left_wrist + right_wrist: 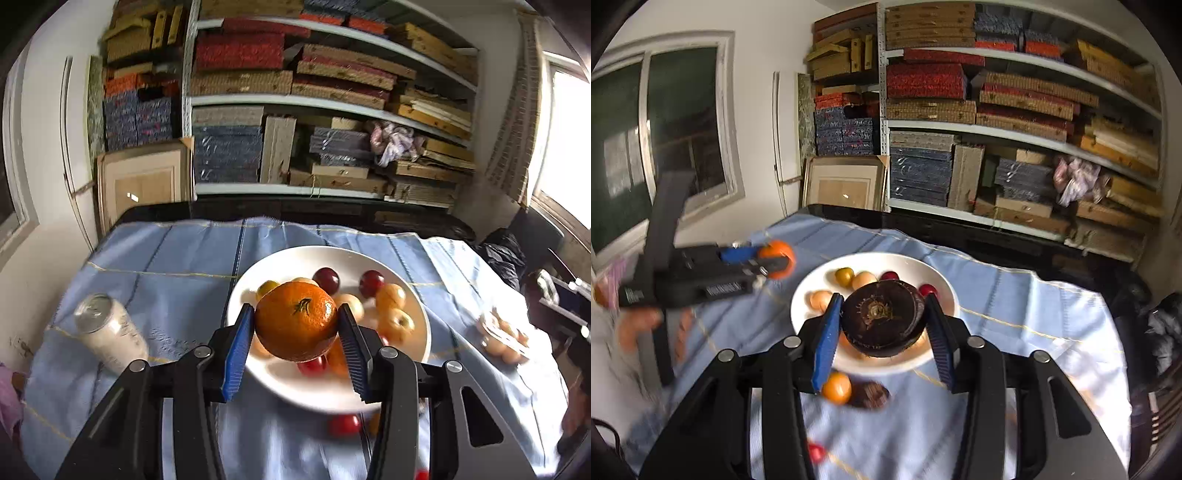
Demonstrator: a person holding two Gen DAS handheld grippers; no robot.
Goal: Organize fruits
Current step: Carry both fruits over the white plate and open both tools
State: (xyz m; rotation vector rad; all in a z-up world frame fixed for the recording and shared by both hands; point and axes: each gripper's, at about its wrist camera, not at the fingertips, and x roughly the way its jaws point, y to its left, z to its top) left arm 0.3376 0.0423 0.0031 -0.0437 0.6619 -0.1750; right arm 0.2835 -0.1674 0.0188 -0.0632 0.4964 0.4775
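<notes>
Two handheld grippers of matching build: the left gripper (296, 334) and the right gripper (882, 330) each have a black, angular frame with triangular cut-outs in the side plates and round silver screws at the linkage joints. Each carries one bright blue ribbed pad (236, 354) on its left finger and a darker blue ribbed pad (352, 350) on its right finger. Seen from the side in the right wrist view, the left gripper (775, 260) shows a black boxy body with small white lettering, too blurred to read, and a long black grip.
</notes>
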